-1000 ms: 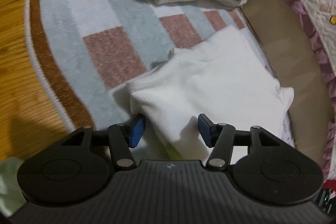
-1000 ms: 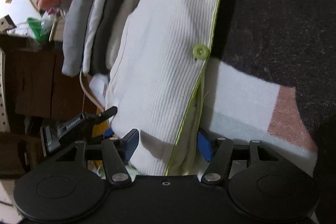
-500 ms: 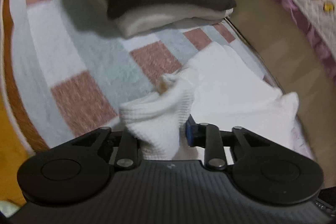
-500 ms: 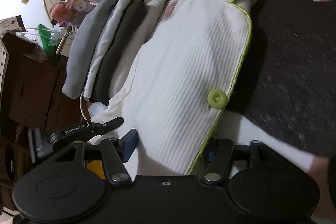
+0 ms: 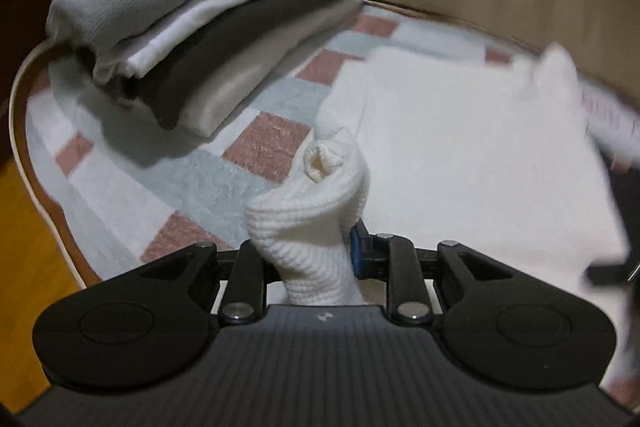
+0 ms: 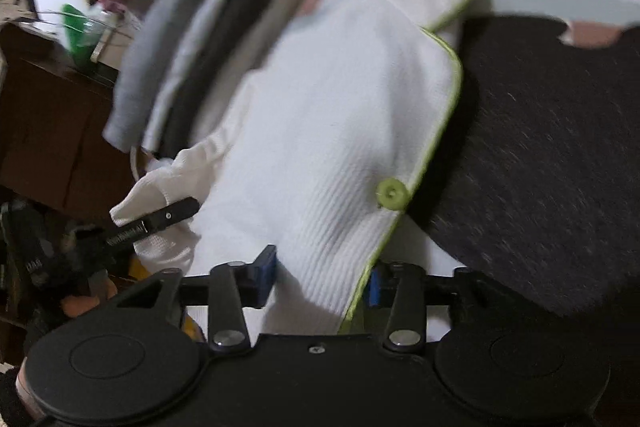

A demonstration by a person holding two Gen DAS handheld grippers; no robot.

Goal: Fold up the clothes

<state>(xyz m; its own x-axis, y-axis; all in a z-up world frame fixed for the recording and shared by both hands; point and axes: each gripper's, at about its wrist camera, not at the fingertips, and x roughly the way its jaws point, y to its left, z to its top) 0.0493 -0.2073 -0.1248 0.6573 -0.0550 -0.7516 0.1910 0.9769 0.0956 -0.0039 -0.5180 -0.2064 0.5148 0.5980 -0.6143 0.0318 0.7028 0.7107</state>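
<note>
Left wrist view shows the left gripper (image 5: 306, 255) with jaws clamped on the white cardigan's sleeve (image 5: 316, 223), lifting it to fold inward, while the right gripper (image 6: 320, 281) with jaws just reopened straddles the hem.

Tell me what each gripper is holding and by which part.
The left gripper pinches a bunched corner of the white garment. The right gripper straddles its green-trimmed edge; whether it grips is unclear.
</note>
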